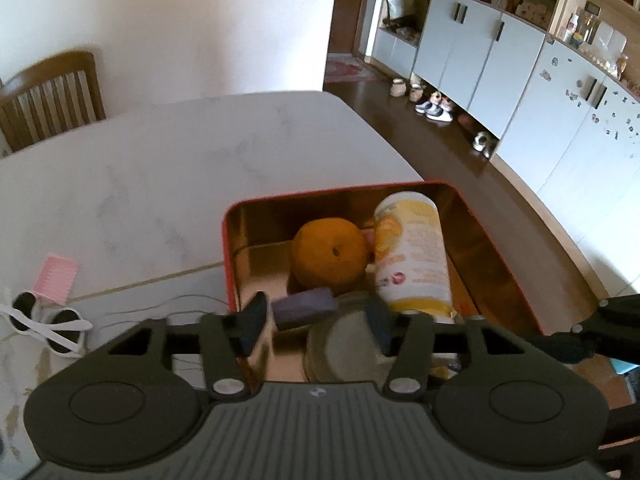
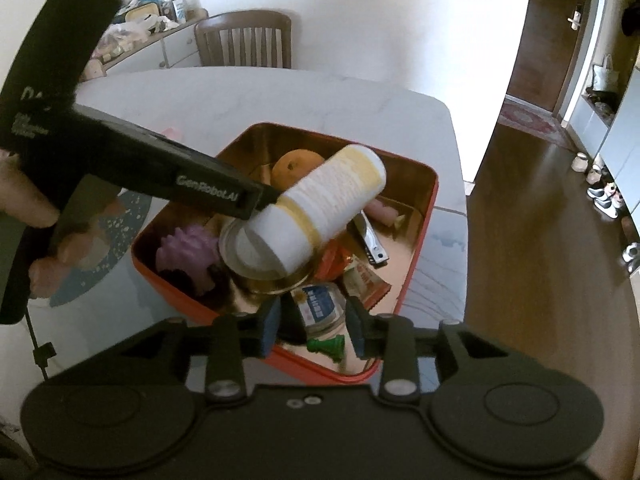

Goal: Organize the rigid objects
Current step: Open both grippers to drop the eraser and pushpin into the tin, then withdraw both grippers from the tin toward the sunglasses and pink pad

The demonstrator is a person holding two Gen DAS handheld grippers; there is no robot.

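Note:
A red tin box (image 1: 230, 264) (image 2: 420, 216) stands at the table's right edge. It holds an orange (image 1: 328, 254) (image 2: 292, 166), a white-and-yellow canister (image 1: 412, 256) (image 2: 332, 204) lying tilted, a round metal tin (image 1: 340, 344) (image 2: 256, 268), a purple piece (image 1: 304, 306) (image 2: 186, 248), a small jar (image 2: 320, 304), a green chess piece (image 2: 328, 347) and packets. My left gripper (image 1: 316, 324) is open over the box, its fingertips beside the canister's base in the right wrist view (image 2: 260, 200). My right gripper (image 2: 314, 326) is open above the box's near corner.
White sunglasses (image 1: 48, 322) and a pink comb-like piece (image 1: 58, 278) lie on the marble table (image 1: 180, 168) at the left. Thin wires (image 1: 160, 308) trail beside the box. Wooden chairs (image 1: 52, 96) (image 2: 246, 40) stand beyond. The floor drops off to the right (image 1: 460, 168).

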